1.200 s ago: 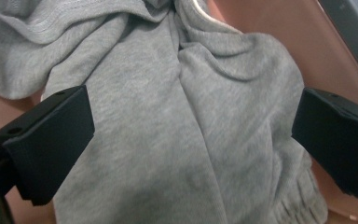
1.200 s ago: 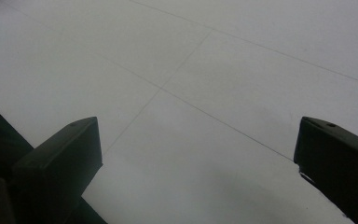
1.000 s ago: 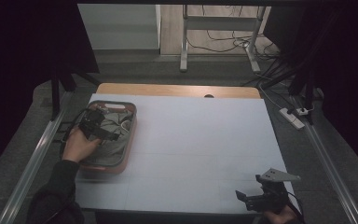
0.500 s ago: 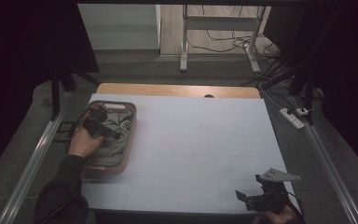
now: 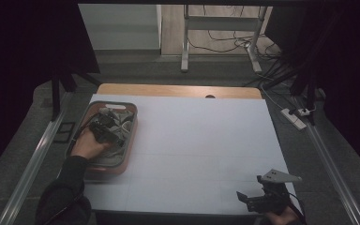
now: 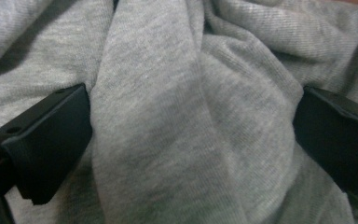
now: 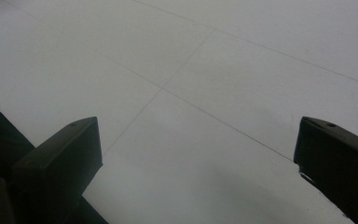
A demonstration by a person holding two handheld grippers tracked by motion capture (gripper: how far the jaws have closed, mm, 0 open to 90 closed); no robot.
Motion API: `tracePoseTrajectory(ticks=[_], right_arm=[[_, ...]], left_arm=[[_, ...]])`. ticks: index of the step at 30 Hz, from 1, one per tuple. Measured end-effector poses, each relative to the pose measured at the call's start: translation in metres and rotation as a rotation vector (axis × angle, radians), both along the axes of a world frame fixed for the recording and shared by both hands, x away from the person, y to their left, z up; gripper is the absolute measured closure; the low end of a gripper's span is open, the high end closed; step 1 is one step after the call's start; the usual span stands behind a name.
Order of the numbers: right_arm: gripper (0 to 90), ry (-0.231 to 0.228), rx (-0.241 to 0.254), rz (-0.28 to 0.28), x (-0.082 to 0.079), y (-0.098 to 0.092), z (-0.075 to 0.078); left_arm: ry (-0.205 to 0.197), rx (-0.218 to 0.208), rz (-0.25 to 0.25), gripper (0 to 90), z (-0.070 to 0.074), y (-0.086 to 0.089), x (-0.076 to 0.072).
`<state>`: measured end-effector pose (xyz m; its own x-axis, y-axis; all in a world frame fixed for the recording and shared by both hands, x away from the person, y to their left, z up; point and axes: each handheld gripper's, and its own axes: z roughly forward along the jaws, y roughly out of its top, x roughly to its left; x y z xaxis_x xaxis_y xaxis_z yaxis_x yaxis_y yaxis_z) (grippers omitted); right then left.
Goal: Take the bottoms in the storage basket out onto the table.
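Grey cloth (image 6: 186, 116): bunched in orange-rimmed basket (image 5: 130, 140), table's 9 o'clock edge. Fold of it between jaws of left gripper (image 5: 104, 131), spread wide, each touching fabric, not pinched. Right gripper (image 5: 251, 200): jaws spread, nothing between, over bare white table (image 5: 197, 140) at 5 o'clock corner, well apart from basket.

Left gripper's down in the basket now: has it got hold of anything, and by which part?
Not yet. The left gripper is open, its jaws straddling a raised fold of the grey cloth in the basket, not clamped. The right gripper is open over the table.
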<state>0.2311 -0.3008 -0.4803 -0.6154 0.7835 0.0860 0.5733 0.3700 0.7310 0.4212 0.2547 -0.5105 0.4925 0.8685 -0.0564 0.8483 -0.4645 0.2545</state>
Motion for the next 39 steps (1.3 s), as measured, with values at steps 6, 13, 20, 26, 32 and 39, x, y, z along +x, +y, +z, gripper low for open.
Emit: tracePoseTrajectory(ticks=[6, 13, 20, 26, 32, 39], right_arm=[[0.9, 0.001, -0.001, 0.001, 0.000, 0.000, 0.000], [0.9, 0.004, -0.007, 0.000, 0.000, 0.001, 0.000], [0.9, 0.002, -0.006, 0.001, -0.001, 0.001, 0.000], [0.9, 0.002, -0.006, 0.002, -0.001, 0.001, 0.000], [0.9, -0.001, -0.001, 0.001, -0.001, 0.000, 0.000], [0.9, 0.004, -0.002, -0.003, 0.000, 0.000, 0.000]], left_arm=[[0.011, 0.044, 0.006, 3.6, 0.000, -0.005, 0.001], [-0.038, 0.037, 0.071, 39.2, 0.007, 0.003, -0.005], [-0.047, 0.041, 0.079, 54.1, 0.009, 0.005, -0.005], [-0.044, 0.003, 0.113, 60.8, 0.010, 0.010, -0.004], [-0.027, 0.009, 0.113, 62.3, 0.013, 0.010, -0.002], [-0.014, 0.032, 0.102, 64.2, 0.018, 0.007, -0.001]])
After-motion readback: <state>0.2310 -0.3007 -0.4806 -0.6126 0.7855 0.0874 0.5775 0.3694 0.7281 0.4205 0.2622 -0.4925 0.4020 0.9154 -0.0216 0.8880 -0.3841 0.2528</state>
